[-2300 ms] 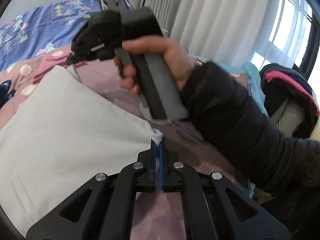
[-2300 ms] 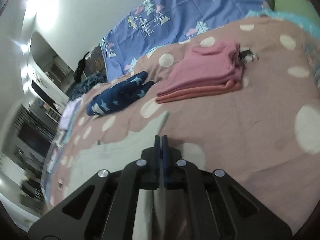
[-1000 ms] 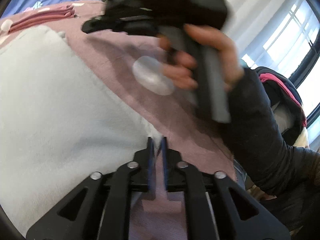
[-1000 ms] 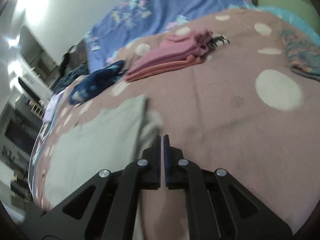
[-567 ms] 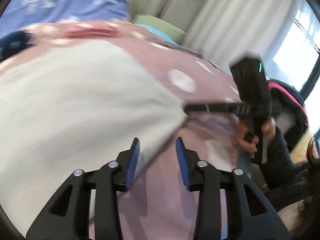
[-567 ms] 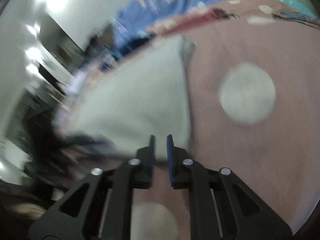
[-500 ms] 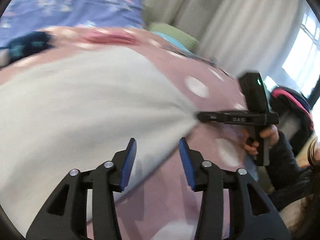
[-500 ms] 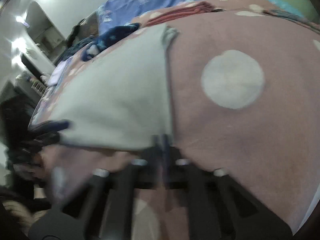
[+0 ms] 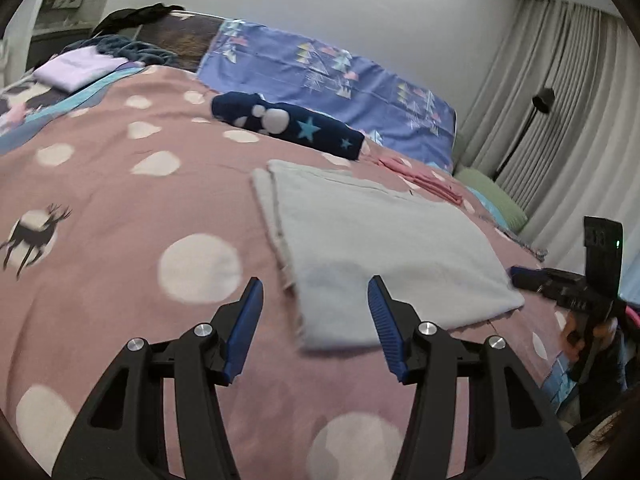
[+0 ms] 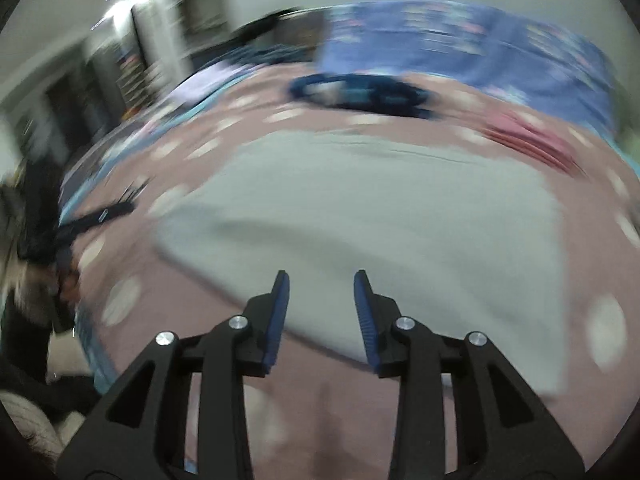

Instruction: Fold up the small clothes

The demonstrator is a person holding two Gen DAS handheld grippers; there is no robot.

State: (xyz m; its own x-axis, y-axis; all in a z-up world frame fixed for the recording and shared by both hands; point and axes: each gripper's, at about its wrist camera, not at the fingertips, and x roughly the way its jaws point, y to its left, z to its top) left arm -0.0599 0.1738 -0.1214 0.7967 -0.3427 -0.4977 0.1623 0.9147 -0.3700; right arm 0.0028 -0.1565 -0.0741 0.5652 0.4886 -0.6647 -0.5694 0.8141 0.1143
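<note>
Two tools, both spread wide and gripping nothing: left tool point(image 9: 315, 280) with its blue pads point(image 9: 244, 320) far apart, right tool point(image 10: 321, 274) a little less so. Grey garment point(image 9: 384, 240) flat on the bed point(image 9: 120, 200), dead ahead of both tools and already doubled, judging by the second layer peeking out along the edge ahead and to the left of the left tool. Near-left corner just ahead of the left tool, a touch toward its right finger, not yet between the pads. Near-right corner off to that tool's right, just beside the tip of the right tool point(image 9: 560, 288), close but apparently not touching. From the right wrist view (badly smeared), grey garment point(image 10: 380, 220) filling the middle, near hem just beyond the fingertips, left tool point(image 10: 100, 216) off to the left beside the other corner. So: near hem strung crosswise between the two tools, one corner nearest each, rest of the cloth running away from both. Long axis hard to call under the lens bend; seemingly about as deep as wide. Probably a pinch on each near corner next, then a carry away from the tools to the far hem. Beyond that hem, well apart, a navy garment point(image 9: 288, 124) and a pink stack point(image 9: 424, 178), likely done already.
</note>
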